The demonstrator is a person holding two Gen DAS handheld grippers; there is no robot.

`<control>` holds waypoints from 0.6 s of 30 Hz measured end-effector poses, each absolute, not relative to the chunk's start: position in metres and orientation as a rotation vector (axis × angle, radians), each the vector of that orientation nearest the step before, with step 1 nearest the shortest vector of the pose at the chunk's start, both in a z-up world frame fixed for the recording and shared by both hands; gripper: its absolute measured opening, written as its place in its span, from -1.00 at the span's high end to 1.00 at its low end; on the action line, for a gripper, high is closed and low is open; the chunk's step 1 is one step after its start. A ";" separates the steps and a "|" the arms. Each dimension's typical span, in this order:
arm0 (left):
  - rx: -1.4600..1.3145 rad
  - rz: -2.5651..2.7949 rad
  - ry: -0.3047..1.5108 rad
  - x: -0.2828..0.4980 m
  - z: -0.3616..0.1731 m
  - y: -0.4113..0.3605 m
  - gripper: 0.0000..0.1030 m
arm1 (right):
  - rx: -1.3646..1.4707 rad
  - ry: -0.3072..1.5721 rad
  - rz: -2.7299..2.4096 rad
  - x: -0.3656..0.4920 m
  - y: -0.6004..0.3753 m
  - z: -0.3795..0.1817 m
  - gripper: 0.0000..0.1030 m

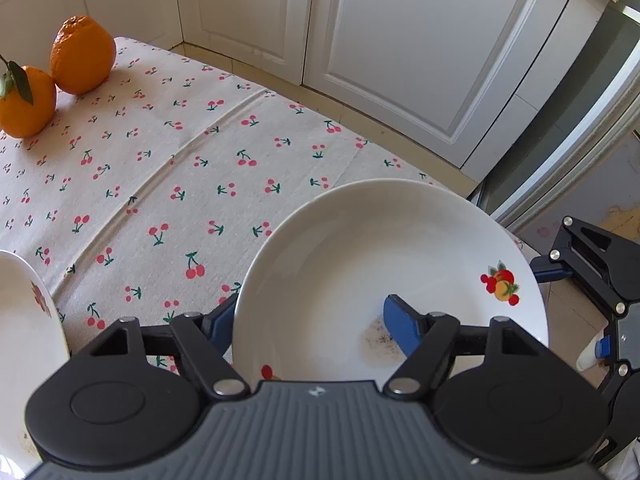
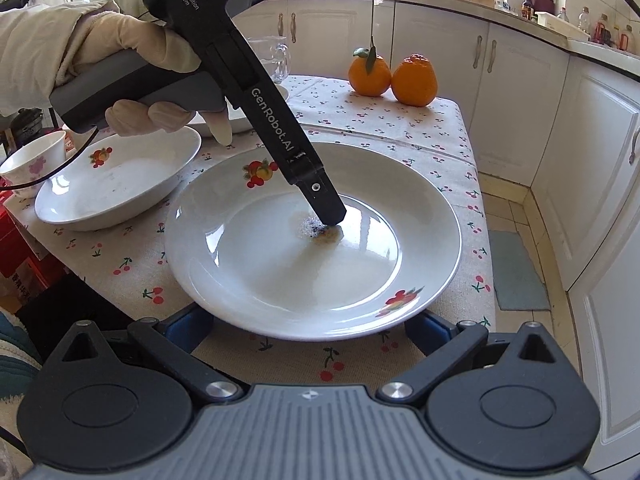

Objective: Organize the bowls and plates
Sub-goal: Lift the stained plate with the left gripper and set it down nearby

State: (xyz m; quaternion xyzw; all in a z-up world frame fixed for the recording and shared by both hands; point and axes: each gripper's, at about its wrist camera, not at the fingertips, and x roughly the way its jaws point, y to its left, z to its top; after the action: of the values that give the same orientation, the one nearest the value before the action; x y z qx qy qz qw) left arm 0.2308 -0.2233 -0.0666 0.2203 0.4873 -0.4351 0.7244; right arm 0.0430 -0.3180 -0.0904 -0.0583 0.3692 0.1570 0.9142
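The large white plate (image 2: 312,240), printed with small fruit clusters, lies on the cherry-print cloth of the tabletop (image 2: 360,136), and everything else is placed from it. The left tool (image 1: 312,324) straddles the plate's rim: one blue finger (image 1: 400,330) rests inside the plate beside a brownish stain (image 2: 320,232), the other sits outside and under the rim, but whether the pads press on the rim cannot be told. A gloved hand (image 2: 132,64) holds this tool from above the plate. The right tool (image 2: 308,330) stands at the plate's near edge with its blue fingers spread wide to either side, gripping nothing. Left of the plate sits a second plate (image 2: 116,188), touching or just overlapping it, with a small cup (image 2: 36,160) further left. Beyond the plate stand two oranges (image 2: 390,76)
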 end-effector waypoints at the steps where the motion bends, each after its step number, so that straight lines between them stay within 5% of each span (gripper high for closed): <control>1: 0.487 -0.963 1.077 0.231 -0.067 -0.224 -0.41 | -0.113 0.762 0.327 0.043 -0.319 -0.091 -0.98; 18: 0.489 -0.974 1.090 0.238 -0.067 -0.224 -0.32 | -0.131 0.786 0.317 0.047 -0.316 -0.087 -0.91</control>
State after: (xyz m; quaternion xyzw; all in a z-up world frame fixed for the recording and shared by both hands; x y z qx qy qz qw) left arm 0.2375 -0.2243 -0.0674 0.2212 0.4925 -0.4402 0.7174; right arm 0.0475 -0.3159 -0.0874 -0.0637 0.3812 0.1536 0.9094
